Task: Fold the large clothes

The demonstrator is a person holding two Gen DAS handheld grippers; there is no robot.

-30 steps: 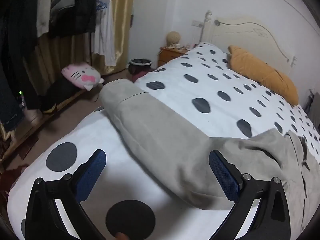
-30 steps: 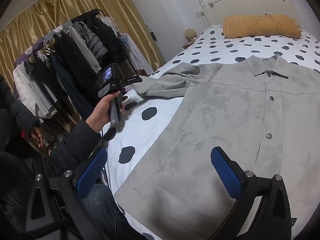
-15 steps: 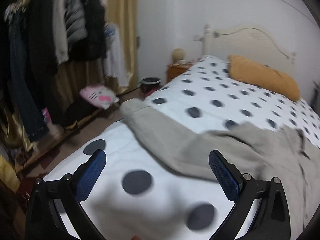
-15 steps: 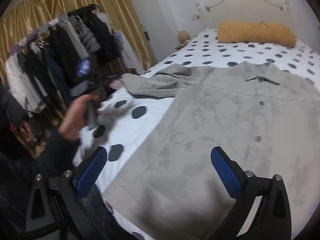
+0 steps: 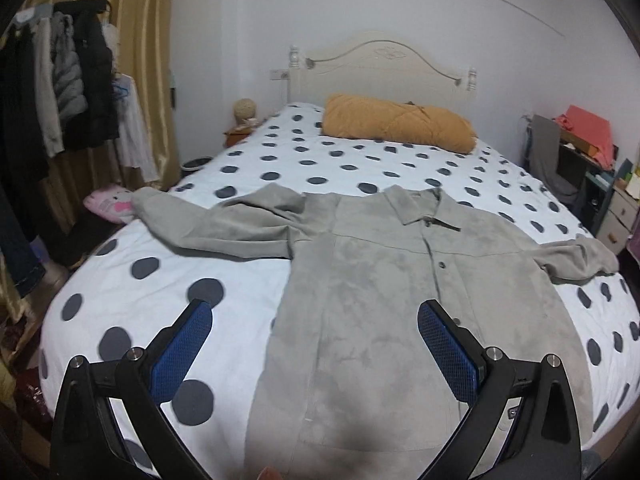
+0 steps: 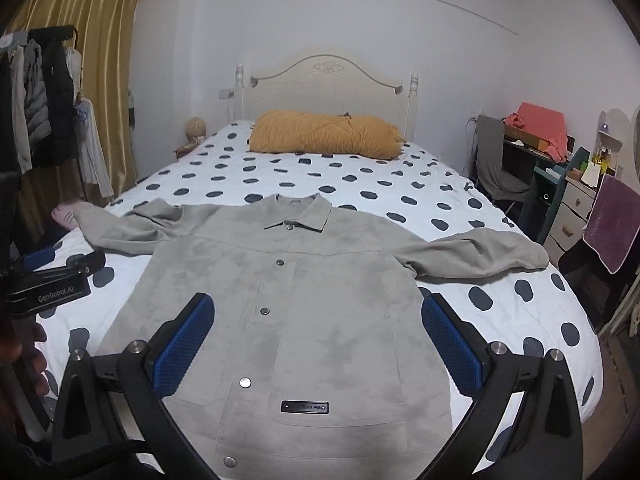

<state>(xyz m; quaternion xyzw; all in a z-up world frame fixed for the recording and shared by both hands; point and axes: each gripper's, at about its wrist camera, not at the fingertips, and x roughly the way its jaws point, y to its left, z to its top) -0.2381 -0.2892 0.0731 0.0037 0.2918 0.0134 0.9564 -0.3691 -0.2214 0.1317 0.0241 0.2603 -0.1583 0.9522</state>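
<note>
A large grey suede-like button jacket [image 5: 380, 288] lies front up and spread flat on the polka-dot bed [image 5: 168, 280], collar toward the headboard, both sleeves out to the sides. It also shows in the right wrist view [image 6: 312, 312]. My left gripper [image 5: 316, 344] is open and empty, held above the jacket's lower left part. My right gripper [image 6: 320, 340] is open and empty above the jacket's lower front. The left gripper's body [image 6: 52, 284] shows at the left edge of the right wrist view.
An orange pillow [image 6: 324, 134] lies at the headboard. A clothes rack [image 5: 60, 96] and gold curtain stand left of the bed. A pink plush [image 5: 110, 204] lies on the floor at left. A desk, chair and drawers [image 6: 560, 184] stand at right.
Both grippers have pulled back and turned toward the headboard. The left view went from close over the left sleeve to the whole jacket. Both stay open and empty.
</note>
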